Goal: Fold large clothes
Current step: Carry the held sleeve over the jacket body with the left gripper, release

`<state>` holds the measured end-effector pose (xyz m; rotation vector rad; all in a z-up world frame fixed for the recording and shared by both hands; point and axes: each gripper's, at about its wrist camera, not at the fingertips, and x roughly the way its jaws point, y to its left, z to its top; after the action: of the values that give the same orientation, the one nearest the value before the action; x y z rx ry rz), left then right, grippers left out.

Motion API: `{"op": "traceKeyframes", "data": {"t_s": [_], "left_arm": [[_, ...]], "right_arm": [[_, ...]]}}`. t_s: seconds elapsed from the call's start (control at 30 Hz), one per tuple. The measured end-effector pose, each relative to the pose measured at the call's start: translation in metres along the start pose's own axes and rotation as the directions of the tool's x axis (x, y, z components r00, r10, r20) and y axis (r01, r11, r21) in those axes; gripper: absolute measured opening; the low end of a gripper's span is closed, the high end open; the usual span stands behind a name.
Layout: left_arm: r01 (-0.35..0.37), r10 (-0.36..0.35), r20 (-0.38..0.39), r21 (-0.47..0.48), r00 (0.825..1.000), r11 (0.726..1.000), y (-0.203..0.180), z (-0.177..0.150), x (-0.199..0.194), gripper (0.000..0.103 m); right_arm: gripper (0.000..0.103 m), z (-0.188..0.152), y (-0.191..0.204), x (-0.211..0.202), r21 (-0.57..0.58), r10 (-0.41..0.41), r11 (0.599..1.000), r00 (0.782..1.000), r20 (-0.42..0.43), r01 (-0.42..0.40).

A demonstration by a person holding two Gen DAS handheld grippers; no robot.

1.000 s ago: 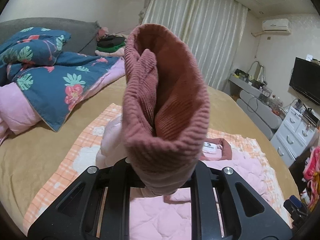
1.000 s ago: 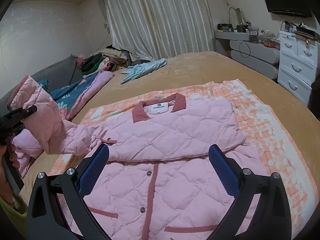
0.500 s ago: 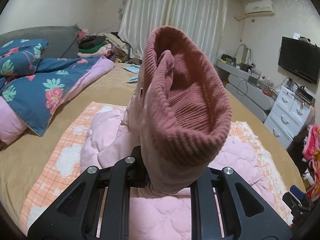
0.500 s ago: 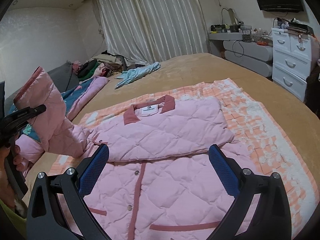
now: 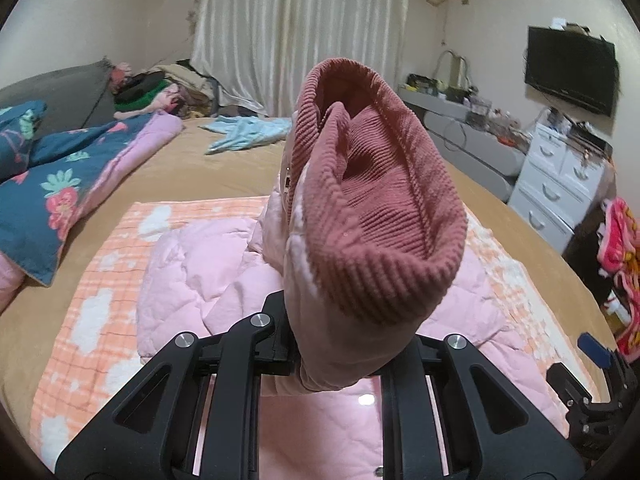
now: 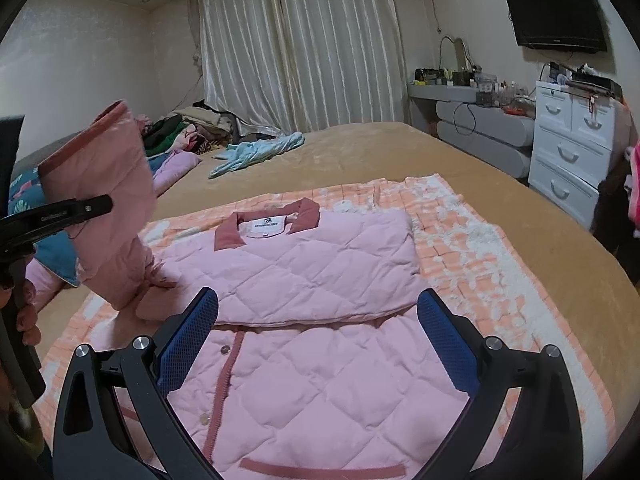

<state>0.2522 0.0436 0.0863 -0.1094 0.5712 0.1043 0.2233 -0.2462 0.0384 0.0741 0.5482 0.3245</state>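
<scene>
With your left hand-held gripper [image 5: 344, 344] clamped on the sleeve [image 6: 108, 208] and the right hand-held gripper [image 6: 318, 340] wide open, empty, lay that sleeve flat across the jacket [image 6: 320, 280] on the bed [image 6: 400, 152], cuff [image 5: 372, 216] straight.

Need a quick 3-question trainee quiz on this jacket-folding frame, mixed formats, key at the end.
1. True or false: the right gripper is shut on the collar.
2. The left gripper holds which part of the pink jacket? A) hem B) sleeve C) collar
3. Fill in: the jacket lies on an orange checked ____.

Key: 1 false; it is open and holds nothing. 2 B; the sleeve is lifted at its cuff end. 3 blanket.
</scene>
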Motion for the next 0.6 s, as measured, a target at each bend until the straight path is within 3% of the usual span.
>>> {"op": "traceKeyframes", "data": {"t_s": [0.27, 0.6], "left_arm": [[0.052, -0.048, -0.051, 0.075, 0.998, 0.996, -0.053, -0.011, 0.030, 0.009], [0.068, -0.050, -0.141, 0.130, 0.989, 0.989, -0.076, -0.039, 0.070, 0.009]], "right_arm": [[0.099, -0.007, -0.038, 0.001, 0.070, -0.046, 0.996, 0.999, -0.007, 0.046], [0.099, -0.016, -0.073, 0.008, 0.115, -0.156, 0.981, 0.987, -0.032, 0.159]]}}
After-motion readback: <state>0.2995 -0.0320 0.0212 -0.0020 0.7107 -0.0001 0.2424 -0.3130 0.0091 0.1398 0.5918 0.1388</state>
